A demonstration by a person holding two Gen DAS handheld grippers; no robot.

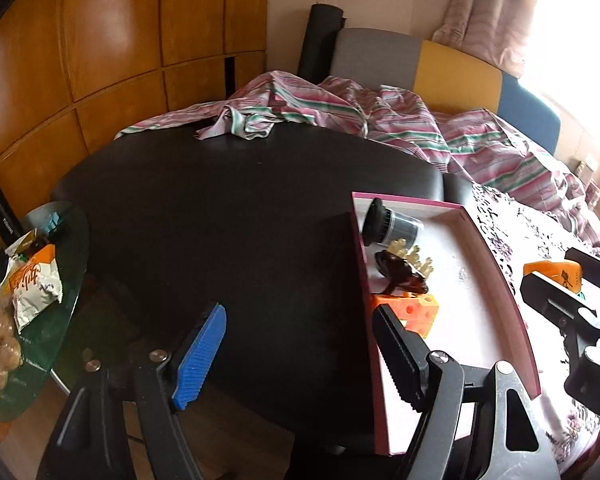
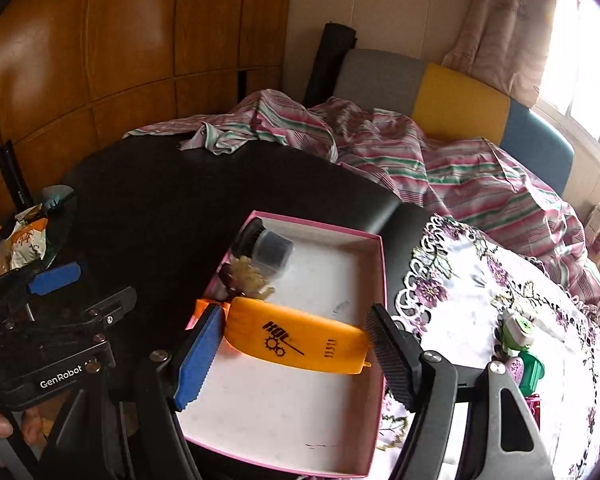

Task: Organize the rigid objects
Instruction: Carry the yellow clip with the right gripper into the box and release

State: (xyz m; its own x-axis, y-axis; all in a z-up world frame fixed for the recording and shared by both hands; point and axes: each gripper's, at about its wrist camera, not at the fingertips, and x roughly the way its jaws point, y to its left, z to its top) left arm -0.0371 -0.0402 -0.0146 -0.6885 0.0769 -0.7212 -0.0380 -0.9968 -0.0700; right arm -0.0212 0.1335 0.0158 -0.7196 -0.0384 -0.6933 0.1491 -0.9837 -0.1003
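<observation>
Right wrist view: our right claw (image 2: pixel 292 350) grips an orange case (image 2: pixel 296 344) printed with a gear logo, one end against the blue pad, the other against the black pad, held over the pink-rimmed box (image 2: pixel 382 280). Inside that box, along its left wall, lie a black-capped jar (image 2: pixel 266 248), a brown-and-yellow hair clip (image 2: pixel 248 278) and an orange block (image 1: pixel 418 310). The box sits on the dark desk (image 2: pixel 160 200), beside a floral cloth (image 2: pixel 480 300) with small green toys (image 2: pixel 520 344). Our left claw (image 1: pixel 300 356) stands wide with nothing between its pads, above the desk at the box's left edge.
</observation>
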